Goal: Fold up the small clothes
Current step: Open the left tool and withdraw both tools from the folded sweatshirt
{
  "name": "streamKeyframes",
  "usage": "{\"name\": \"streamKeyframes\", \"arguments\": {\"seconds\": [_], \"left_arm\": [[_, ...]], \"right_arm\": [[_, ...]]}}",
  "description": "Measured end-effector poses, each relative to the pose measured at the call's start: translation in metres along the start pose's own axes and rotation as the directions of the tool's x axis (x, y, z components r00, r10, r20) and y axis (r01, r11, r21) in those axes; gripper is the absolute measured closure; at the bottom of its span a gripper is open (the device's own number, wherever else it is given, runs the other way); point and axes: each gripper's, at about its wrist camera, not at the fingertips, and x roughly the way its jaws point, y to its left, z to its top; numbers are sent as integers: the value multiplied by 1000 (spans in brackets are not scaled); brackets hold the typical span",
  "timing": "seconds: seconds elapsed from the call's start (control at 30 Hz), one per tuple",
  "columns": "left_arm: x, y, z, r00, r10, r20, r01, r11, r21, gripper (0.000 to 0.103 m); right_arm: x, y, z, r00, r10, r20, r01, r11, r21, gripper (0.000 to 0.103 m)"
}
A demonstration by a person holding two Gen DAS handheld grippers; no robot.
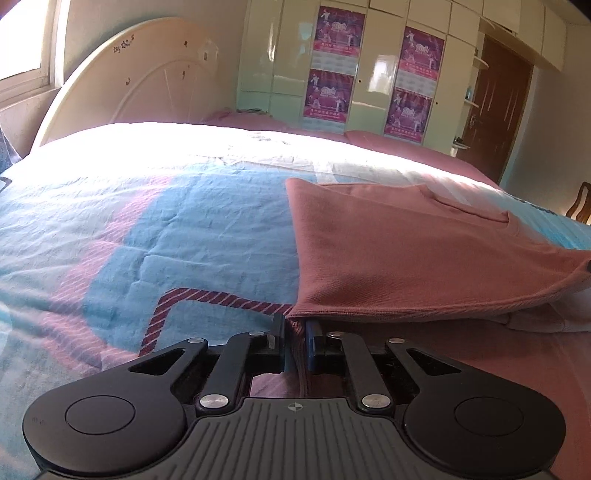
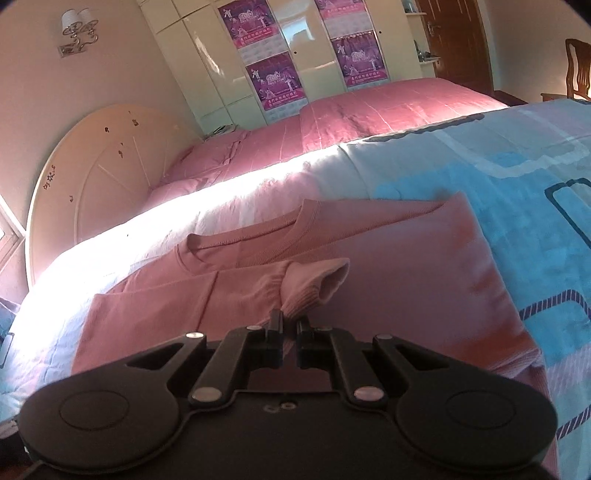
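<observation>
Left wrist: left gripper (image 1: 295, 330) pinches pink sweatshirt (image 1: 406, 251) corner (hem lifted).

open quilt (image 1: 147, 229) left of sweater (image 1: 406, 251), headboard (image 1: 129, 85) beyond

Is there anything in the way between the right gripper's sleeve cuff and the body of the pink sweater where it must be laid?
Nothing visible. The right gripper holds the sleeve cuff directly over the pink sweater; only bare sweater fabric lies beneath and ahead.

Sweater (image 1: 406, 251) hem corner hidden between left tongs (image 1: 295, 332); poster (image 1: 334, 31) text illegible.
</observation>
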Motion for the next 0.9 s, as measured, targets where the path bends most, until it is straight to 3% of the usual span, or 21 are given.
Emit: {"name": "streamKeyframes", "arguments": {"seconds": [0.3, 0.43, 0.57, 0.67, 0.73, 0.9], "left_arm": [[-3, -5, 2, 1000, 0, -12, 0, 1000, 21, 94], [-2, -7, 4, 999, -13, -34, 15, 999, 51, 93], [-16, -6, 11, 998, -37, -57, 44, 989, 138, 92], [-42, -8, 16, 998, -54, 19, 53, 995, 82, 92], [-43, -20, 20, 996, -80, 42, 78, 996, 48, 92], [-7, -52, 13, 998, -61, -34, 64, 994, 86, 92]], "right_arm": [[6, -5, -11, 1000, -12, -24, 12, 1000, -5, 97], [18, -13, -19, 996, -50, -75, 52, 998, 29, 97], [11, -20, -23, 990, -104, -95, 109, 993, 50, 85], [-18, -8, -16, 996, -92, -10, 92, 996, -8, 82], [-14, 11, -17, 998, -55, -11, 54, 995, -88, 79], [28, 35, -33, 994, -55, -92, 37, 983, -180, 79]]}}
